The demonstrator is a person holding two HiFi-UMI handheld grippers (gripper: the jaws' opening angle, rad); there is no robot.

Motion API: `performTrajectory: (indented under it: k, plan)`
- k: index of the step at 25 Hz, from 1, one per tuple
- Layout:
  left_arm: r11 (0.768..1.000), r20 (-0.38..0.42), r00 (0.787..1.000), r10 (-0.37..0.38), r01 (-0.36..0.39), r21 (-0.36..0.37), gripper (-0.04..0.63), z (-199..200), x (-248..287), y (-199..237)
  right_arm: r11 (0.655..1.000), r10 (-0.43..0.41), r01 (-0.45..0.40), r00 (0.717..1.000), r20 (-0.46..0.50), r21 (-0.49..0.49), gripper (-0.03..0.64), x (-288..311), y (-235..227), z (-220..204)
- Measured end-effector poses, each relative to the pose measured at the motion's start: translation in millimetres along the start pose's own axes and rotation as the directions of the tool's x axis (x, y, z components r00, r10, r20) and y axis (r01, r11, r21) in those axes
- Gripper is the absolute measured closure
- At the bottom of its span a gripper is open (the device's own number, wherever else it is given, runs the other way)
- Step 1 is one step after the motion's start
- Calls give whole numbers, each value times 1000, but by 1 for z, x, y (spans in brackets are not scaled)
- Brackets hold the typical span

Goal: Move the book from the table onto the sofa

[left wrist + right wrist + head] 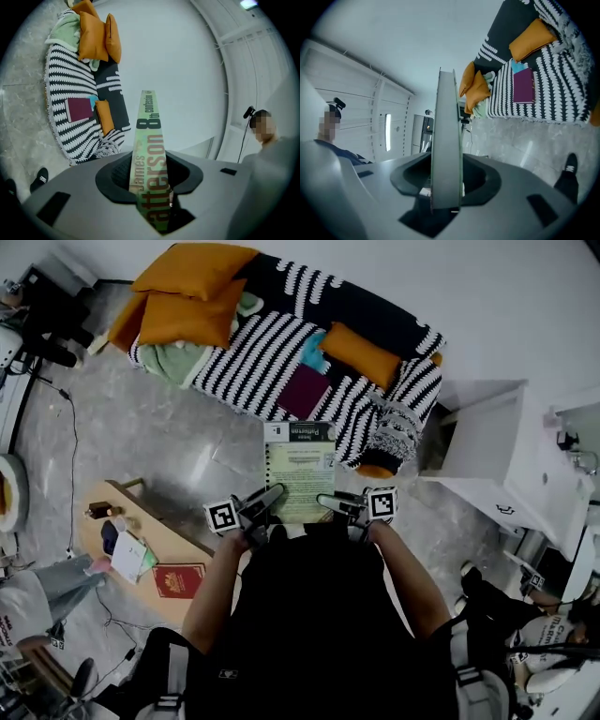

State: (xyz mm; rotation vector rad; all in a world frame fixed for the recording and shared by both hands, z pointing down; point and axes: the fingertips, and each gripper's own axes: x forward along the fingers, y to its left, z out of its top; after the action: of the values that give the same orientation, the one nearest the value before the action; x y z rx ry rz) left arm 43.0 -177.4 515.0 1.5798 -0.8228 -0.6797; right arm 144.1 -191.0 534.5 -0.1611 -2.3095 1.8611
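The book (300, 468) is off the table (112, 521), which sits at lower left. It hangs flat over the floor (178, 446) at mid-frame in the head view, carried between both grippers. The left gripper (265, 500) pinches its near left corner, and in the left gripper view the printed spine runs up between the jaws. The right gripper (334, 503) pinches the near right corner, with the pale page edge clamped between its jaws in the right gripper view. The book's long axis points straight up the frame, from the person toward the sofa (253, 362). Its far end sits just short of the sofa's striped front edge. Neither gripper is nearer, since they flank the near end evenly. The open landing spot looks to be the striped seat just ahead, beside a purple book (302, 390) and below an orange cushion (361, 354). So the move is probably a push straight up the frame.
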Motion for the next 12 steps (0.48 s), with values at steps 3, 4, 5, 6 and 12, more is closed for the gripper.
performTrajectory:
  k: [3,4,5,6,12]
  plan:
    - [1000,24,1000,4,-4,-3,434,1,24,-3,1000,2,-2,1000,-28,5,431,-18,-8,17]
    - [1000,31,999,6,-6,-1,434,3,32,-3,1000,-2,2,999,-37,4,431,-23,-11,23]
    - [1000,38,999,10,-10,0,435,6,40,-2,1000,-3,3,999,-42,5,431,-28,-13,31]
    - [1000,45,999,15,-15,-1,435,8,47,0,1000,0,0,999,-45,6,431,-31,-15,39]
    - [999,62,997,36,-36,-2,434,12,67,8,999,41,-41,998,-53,-6,431,-34,-8,60]
